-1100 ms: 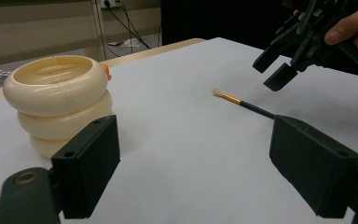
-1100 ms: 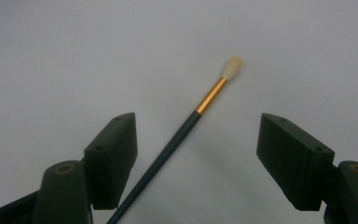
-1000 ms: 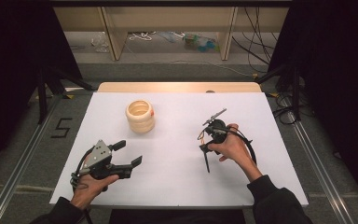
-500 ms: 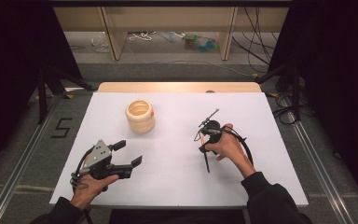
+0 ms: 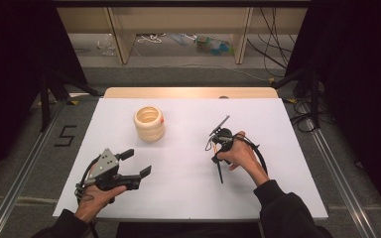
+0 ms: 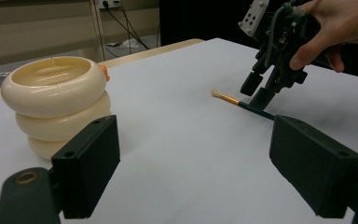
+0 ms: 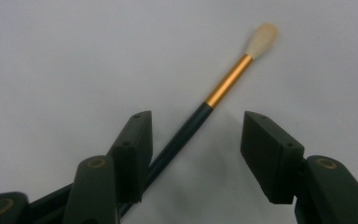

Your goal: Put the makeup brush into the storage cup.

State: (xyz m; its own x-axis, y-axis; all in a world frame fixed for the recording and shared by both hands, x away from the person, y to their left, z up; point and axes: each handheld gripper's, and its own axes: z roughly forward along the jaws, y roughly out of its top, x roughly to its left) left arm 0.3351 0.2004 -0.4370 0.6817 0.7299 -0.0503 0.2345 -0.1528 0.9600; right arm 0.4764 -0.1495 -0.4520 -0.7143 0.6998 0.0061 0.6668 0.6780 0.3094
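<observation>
Dark paintbrush [image 7: 200,116] handle runs under right hand-held gripper [image 7: 196,144] — end hidden.

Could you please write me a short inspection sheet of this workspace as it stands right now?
Surface: white table, flat, no stains seen.
Job's things: cream ringed pot upright at the far left; paintbrush lying flat, pale tip bare.
Clutter: nothing seen on the table.
Grippers: left tool open, aimed between pot and brush; right tool open, jaws astride the brush handle, not closed on it.
Cables: black cable loops beside the right hand.
Surroundings: wooden shelf behind, loose wires on the floor.
</observation>
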